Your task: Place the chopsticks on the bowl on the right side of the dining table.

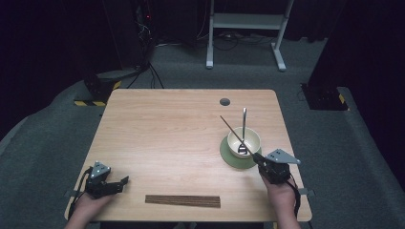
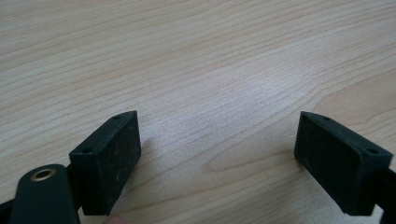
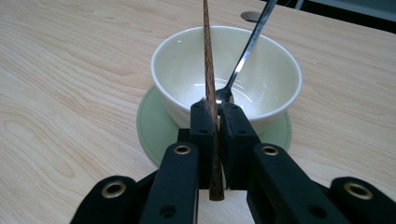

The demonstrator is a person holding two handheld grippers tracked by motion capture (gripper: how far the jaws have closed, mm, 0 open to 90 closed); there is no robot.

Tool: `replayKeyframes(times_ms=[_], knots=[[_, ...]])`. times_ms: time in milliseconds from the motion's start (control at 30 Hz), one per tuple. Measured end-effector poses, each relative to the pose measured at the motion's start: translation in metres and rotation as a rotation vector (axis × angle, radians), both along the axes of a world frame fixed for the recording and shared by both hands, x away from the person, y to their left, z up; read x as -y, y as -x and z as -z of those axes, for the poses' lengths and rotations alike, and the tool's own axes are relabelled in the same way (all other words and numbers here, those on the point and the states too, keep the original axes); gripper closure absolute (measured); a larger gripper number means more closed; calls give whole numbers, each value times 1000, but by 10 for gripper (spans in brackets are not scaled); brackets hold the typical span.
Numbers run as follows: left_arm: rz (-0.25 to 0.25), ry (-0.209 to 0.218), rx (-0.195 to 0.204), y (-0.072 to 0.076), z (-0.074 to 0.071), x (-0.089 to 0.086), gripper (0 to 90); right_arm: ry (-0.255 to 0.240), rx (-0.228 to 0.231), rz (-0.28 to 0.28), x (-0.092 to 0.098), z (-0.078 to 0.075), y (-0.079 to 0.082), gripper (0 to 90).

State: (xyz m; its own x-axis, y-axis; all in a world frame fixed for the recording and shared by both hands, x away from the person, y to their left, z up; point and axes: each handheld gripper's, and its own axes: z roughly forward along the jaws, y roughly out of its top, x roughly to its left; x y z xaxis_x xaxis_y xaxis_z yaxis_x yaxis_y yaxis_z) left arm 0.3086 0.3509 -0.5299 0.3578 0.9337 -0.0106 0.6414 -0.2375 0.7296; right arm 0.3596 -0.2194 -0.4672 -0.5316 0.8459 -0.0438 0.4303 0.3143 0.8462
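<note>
Holding a brown chopstick (image 3: 211,93) in my right gripper (image 3: 215,112), jaws pinched tight on it near its lower end. It sticks up and away over the white bowl (image 3: 187,60), where a spoon (image 3: 247,46) leans. My left gripper (image 2: 217,154) is spread wide over bare table (image 2: 187,56).

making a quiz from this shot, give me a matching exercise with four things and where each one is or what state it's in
Things:
1. chopstick
2. spoon
3. bowl
4. left gripper

States:
A. stands on the green saucer
B. open over bare table
C. clamped in the right gripper
D. leans inside the bowl

Pairs: 1-C, 2-D, 3-A, 4-B
</note>
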Motion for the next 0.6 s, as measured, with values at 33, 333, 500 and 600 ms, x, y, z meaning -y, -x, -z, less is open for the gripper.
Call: replayKeyframes(times_ms=[33, 333, 500, 600], knots=[[0, 0, 0, 0, 0, 0, 147, -1, -1, 3, 1, 0, 0, 843], [0, 0, 0, 0, 0, 0, 147, 19, 9, 19, 3, 1, -3, 840], [0, 0, 0, 0, 0, 0, 147, 19, 12, 19, 4, 2, -4, 837], [0, 0, 0, 0, 0, 0, 147, 22, 15, 20, 3, 2, -4, 836]])
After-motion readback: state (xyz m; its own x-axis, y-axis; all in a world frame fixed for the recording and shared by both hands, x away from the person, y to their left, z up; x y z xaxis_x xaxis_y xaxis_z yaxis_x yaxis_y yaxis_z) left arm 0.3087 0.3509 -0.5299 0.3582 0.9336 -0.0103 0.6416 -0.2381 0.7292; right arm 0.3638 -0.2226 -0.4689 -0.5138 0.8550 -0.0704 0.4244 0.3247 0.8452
